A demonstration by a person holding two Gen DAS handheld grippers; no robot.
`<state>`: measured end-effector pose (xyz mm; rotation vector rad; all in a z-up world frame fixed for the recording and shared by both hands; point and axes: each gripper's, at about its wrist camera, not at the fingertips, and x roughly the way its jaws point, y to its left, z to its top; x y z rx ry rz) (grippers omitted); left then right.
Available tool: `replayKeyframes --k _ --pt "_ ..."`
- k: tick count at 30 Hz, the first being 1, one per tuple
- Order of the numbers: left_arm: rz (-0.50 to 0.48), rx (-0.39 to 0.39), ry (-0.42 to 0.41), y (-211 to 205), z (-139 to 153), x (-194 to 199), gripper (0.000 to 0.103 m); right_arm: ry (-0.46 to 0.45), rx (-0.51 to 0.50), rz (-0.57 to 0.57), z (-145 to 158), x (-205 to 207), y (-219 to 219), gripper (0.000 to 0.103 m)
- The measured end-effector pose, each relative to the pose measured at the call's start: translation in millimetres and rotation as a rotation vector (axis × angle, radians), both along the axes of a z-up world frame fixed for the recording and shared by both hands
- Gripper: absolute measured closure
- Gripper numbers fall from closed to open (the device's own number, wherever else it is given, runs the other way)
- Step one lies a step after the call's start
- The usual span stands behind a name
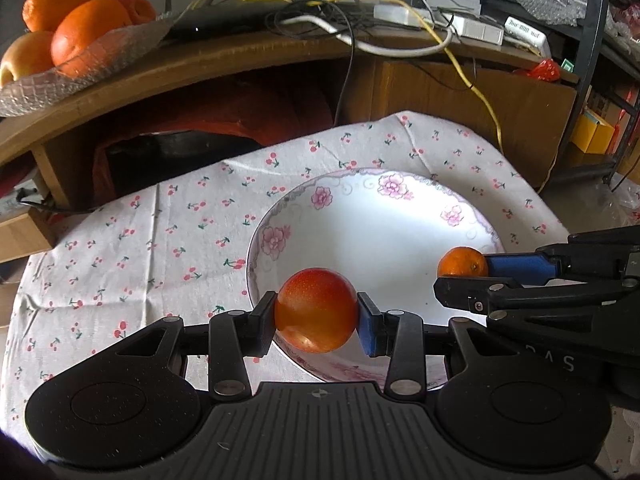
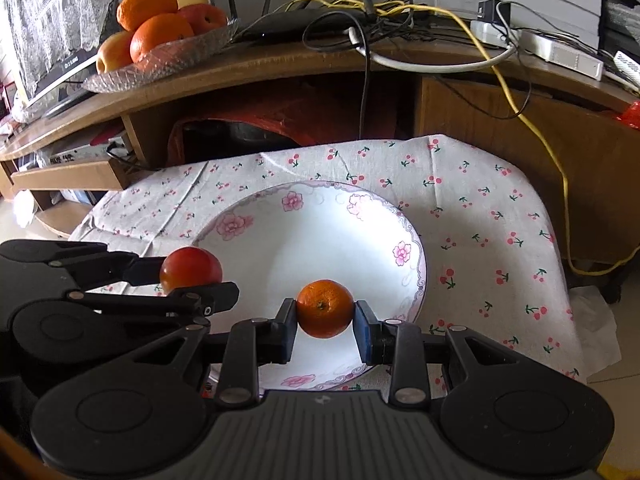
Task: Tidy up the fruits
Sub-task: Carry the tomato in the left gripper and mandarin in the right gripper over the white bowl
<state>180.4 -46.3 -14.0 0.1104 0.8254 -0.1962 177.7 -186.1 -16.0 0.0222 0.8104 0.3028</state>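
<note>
My left gripper [image 1: 316, 318] is shut on a red tomato [image 1: 316, 309] and holds it above the near left rim of a white plate with pink flowers [image 1: 376, 216]. In the right wrist view the same tomato [image 2: 191, 269] shows at the left, pinched in the left gripper [image 2: 188, 276]. My right gripper [image 2: 325, 322] is shut on a small orange [image 2: 325, 308] over the plate's [image 2: 280, 236] near side. From the left wrist view the orange [image 1: 463, 262] sits in the right gripper [image 1: 464, 270] above the plate's right rim. The plate holds nothing else.
The plate rests on a cherry-print cloth [image 1: 160, 248] over a low surface. Behind it is a wooden shelf unit [image 2: 320, 60] with a glass dish of oranges and apples [image 2: 160, 40], a router and tangled cables [image 2: 380, 16]. A yellow cable [image 2: 552, 152] hangs down at the right.
</note>
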Motion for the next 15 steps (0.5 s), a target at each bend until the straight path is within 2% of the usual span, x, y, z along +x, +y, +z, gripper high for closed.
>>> replayKeyframes --k 15 --pt "-0.014 0.039 -0.018 -7 -10 11 0.055 -0.023 -0.054 0.010 -12 16 2 0.071"
